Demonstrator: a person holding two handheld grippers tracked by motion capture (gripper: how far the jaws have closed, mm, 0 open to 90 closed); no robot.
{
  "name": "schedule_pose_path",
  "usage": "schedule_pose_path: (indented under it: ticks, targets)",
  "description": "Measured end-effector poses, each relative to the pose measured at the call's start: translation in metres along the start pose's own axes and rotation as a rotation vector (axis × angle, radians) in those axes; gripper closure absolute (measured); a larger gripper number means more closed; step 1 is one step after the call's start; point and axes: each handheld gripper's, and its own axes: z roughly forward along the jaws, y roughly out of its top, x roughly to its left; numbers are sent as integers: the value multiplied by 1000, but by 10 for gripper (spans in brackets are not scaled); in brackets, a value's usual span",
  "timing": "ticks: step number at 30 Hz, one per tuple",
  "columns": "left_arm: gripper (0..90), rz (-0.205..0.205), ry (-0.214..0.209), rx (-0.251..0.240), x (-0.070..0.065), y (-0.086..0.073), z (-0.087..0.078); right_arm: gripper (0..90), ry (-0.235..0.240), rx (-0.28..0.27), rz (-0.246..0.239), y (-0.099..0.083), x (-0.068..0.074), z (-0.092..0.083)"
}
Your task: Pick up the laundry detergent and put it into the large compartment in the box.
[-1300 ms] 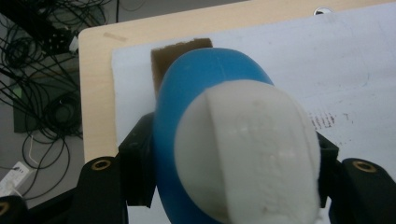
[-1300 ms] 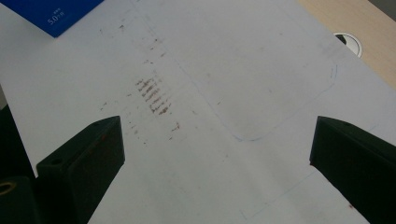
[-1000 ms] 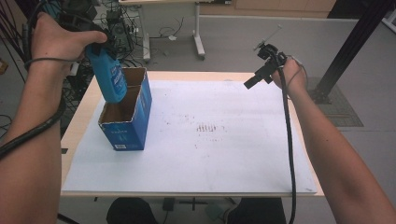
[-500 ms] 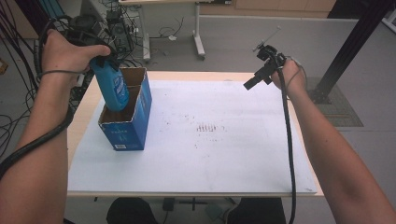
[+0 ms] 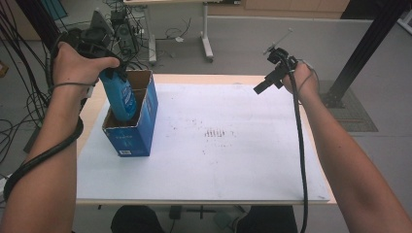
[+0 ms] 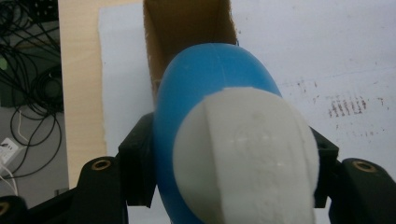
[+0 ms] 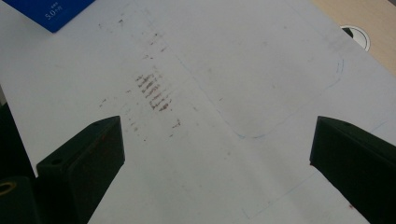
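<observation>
Left gripper view: blue bottle [image 6: 212,88] between jaws

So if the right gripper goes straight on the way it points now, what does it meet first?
Probably the white paper sheet covering the table: the open right gripper has nothing between its jaws and looks down at bare, smudged paper. The blue cardboard box lies off to the side.
</observation>
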Motion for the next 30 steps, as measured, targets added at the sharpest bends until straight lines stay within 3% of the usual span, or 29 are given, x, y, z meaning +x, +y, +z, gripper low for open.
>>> schedule_pose_path:
  ticks: [18, 30]
  targets:
    - [374, -21, -37, 48, 4, -15, 38, 29, 1, 4, -7, 0, 1, 1]
    - [374, -30, -38, 79, 7, -24, 64, 29, 3, 3, 1, -1, 0, 0]
